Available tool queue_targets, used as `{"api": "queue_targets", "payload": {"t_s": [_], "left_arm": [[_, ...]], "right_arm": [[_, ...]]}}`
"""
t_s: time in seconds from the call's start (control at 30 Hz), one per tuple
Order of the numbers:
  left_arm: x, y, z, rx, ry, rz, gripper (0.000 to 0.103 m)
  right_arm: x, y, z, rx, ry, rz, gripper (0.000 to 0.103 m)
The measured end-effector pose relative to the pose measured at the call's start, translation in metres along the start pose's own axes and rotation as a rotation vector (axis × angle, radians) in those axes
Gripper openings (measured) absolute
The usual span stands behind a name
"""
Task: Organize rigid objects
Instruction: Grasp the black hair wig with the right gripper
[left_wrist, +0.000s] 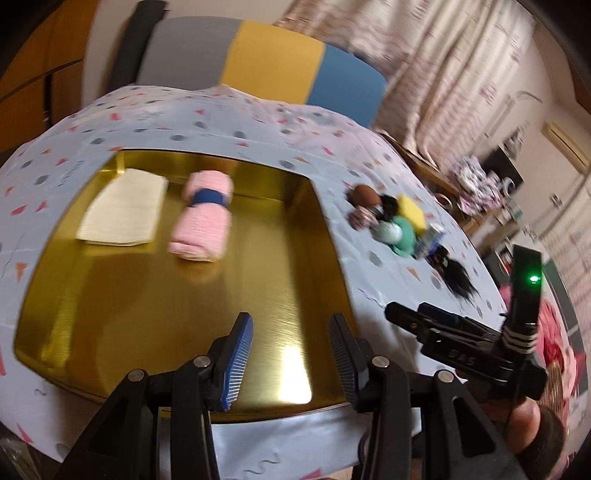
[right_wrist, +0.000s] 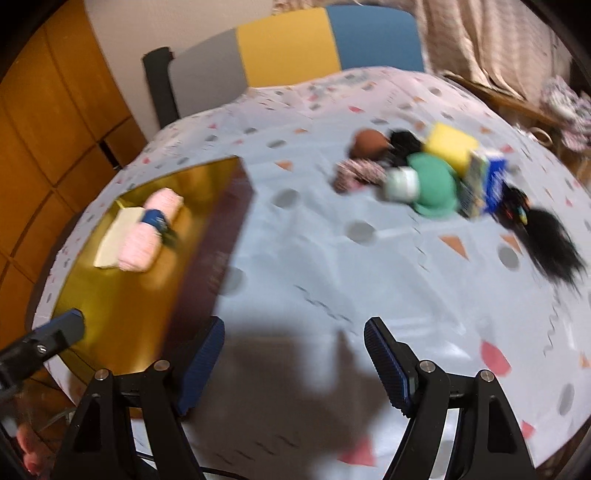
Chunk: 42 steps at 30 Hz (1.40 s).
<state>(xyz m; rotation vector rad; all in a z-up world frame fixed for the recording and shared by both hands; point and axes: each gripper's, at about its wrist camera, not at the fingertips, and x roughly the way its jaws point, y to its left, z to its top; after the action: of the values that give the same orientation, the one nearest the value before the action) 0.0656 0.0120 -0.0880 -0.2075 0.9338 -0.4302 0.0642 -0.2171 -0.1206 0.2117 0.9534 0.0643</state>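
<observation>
A gold tray (left_wrist: 147, 325) lies on the patterned tablecloth and holds a folded cream cloth (left_wrist: 123, 206) and a rolled pink towel with a blue band (left_wrist: 203, 218). My left gripper (left_wrist: 291, 362) is open and empty above the tray's near edge. A pile of small objects lies to the right: a brown ball (right_wrist: 369, 142), a yellow sponge (right_wrist: 452, 146), a green lid (right_wrist: 432, 184), a white jar (right_wrist: 402, 182), a blue box (right_wrist: 487, 182) and a black hairpiece (right_wrist: 546, 243). My right gripper (right_wrist: 295, 365) is open and empty above bare cloth, short of the pile.
A chair with grey, yellow and blue panels (left_wrist: 258, 59) stands behind the table. Curtains (left_wrist: 443, 66) hang at the right. The tray also shows in the right wrist view (right_wrist: 110, 295). The right gripper's body (left_wrist: 461, 343) shows beside the tray.
</observation>
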Motion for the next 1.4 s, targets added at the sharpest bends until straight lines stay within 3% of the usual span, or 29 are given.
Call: {"api": "queue_targets", "payload": {"t_s": [0.23, 0.37, 0.6, 0.73, 0.87, 1.0, 1.1, 1.23, 1.4], "left_arm": [[0.016, -0.042, -0.007, 0.099, 0.046, -0.042, 0.043], [0.021, -0.062, -0.010, 0.136, 0.067, -0.078, 0.043], [0.025, -0.080, -0.008, 0.153, 0.077, -0.080, 0.043], [0.028, -0.085, -0.008, 0.151, 0.085, -0.068, 0.043], [0.028, -0.086, -0.008, 0.157, 0.092, -0.045, 0.043], [0.030, -0.083, -0.007, 0.148, 0.096, -0.026, 0.043], [0.035, -0.082, -0.007, 0.142, 0.108, -0.024, 0.043], [0.042, -0.087, -0.007, 0.149, 0.124, -0.030, 0.043], [0.051, -0.098, -0.006, 0.165, 0.137, -0.045, 0.043]], "right_arm": [[-0.009, -0.064, -0.016, 0.118, -0.023, -0.051, 0.079], [-0.014, -0.106, -0.013, 0.159, -0.050, -0.125, 0.079], [-0.038, -0.182, 0.048, 0.235, -0.214, -0.254, 0.079], [-0.015, -0.205, 0.089, 0.225, -0.183, -0.291, 0.079], [0.019, -0.218, 0.108, 0.186, -0.097, -0.318, 0.073], [0.046, -0.224, 0.108, 0.163, -0.036, -0.266, 0.072], [0.056, -0.228, 0.104, 0.176, -0.030, -0.229, 0.054], [0.052, -0.218, 0.092, 0.136, -0.057, -0.211, 0.040], [0.038, -0.213, 0.070, 0.196, -0.094, -0.167, 0.033]]}}
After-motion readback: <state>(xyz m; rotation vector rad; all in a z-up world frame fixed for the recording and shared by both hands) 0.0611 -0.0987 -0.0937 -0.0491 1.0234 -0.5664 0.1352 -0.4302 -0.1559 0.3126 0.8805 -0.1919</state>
